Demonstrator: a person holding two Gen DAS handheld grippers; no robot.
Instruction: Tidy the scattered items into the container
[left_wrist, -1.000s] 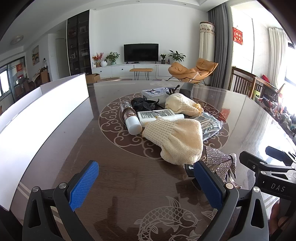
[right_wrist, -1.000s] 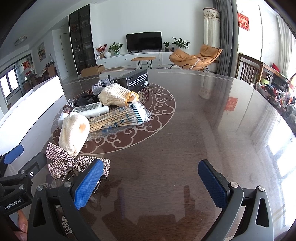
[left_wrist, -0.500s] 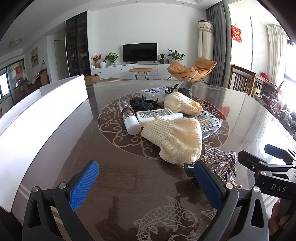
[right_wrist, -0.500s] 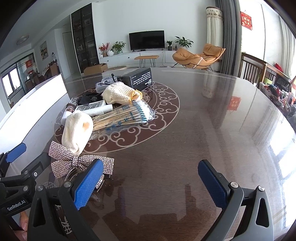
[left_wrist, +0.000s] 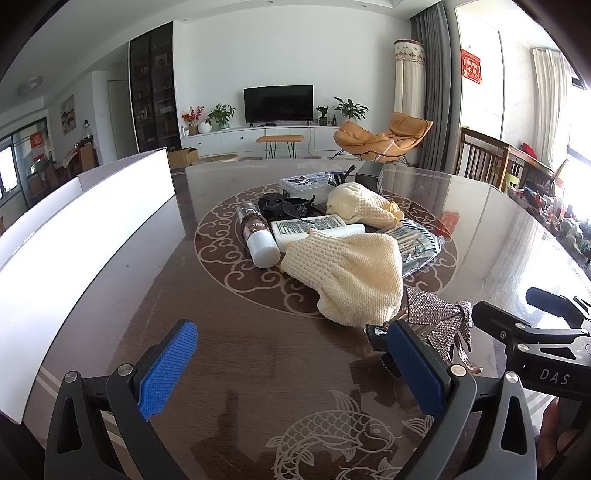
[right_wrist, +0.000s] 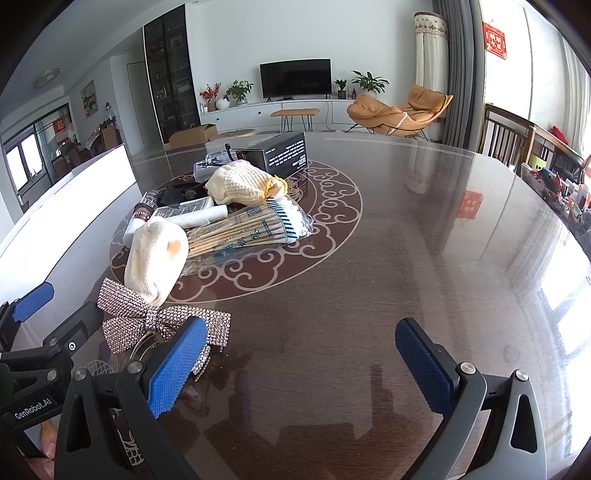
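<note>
Lying across the surface from left to right are a white box, a bottle, two knit mitts, and bagged swabs; the sparkly bow sits between both grippers, touching the right gripper's left pad, beside the left gripper; both jaws released, empty

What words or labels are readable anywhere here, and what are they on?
"DAS": on the right tongs' black body.
"GenRobot.AI": on the left tongs' black body.
White tube: printed text too small to read.
Black box: white print, upside down, too blurred to read.
Cotton-swab packet: blue lettering, not clearly legible.
Red wall hanging: characters too blurred.
</note>
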